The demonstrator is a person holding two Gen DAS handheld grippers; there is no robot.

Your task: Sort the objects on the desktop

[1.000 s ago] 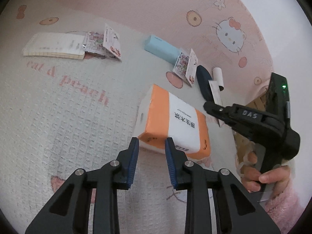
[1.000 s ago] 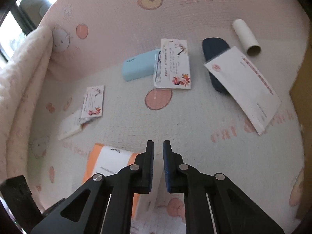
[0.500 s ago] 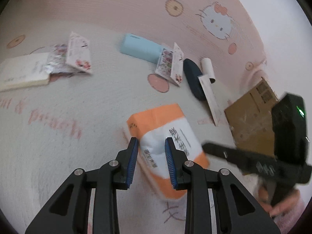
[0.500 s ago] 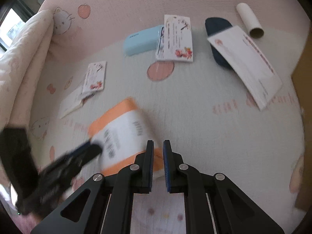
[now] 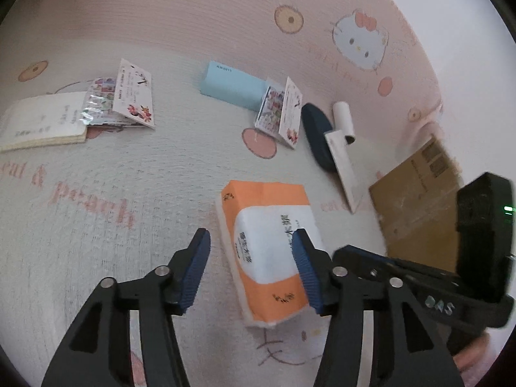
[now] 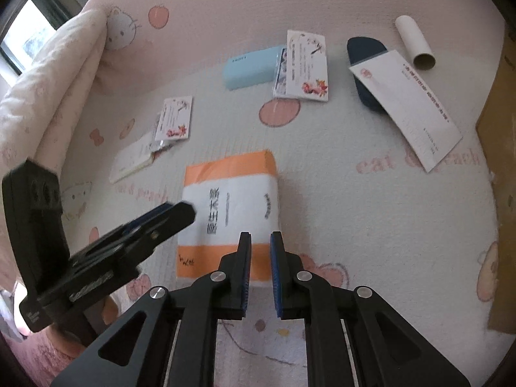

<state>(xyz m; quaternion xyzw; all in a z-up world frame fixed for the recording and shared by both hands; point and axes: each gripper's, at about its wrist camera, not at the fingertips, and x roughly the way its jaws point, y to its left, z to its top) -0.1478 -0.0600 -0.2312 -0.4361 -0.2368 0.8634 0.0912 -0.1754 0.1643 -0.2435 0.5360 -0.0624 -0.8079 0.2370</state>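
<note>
The blanket point(image 6: 371, 193) has "cat & peach" printed on it in pink, in a few spots. The other gripper point(image 5: 419, 290) reads "DAS" on its arm. The tissue pack point(image 6: 227, 213) has black Chinese characters, too unclear for me to read for sure.

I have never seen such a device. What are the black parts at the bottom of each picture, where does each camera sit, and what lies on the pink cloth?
A person holds two hand tools, each with two fingers and a camera looking along them. One picture comes from the left gripper, open over the orange tissue pack; the other from the right gripper, nearly closed, holding nothing. On the cloth lie a blue case, a dark case, a white envelope, a cardboard tube, leaflets, a notebook and a cardboard box.
</note>
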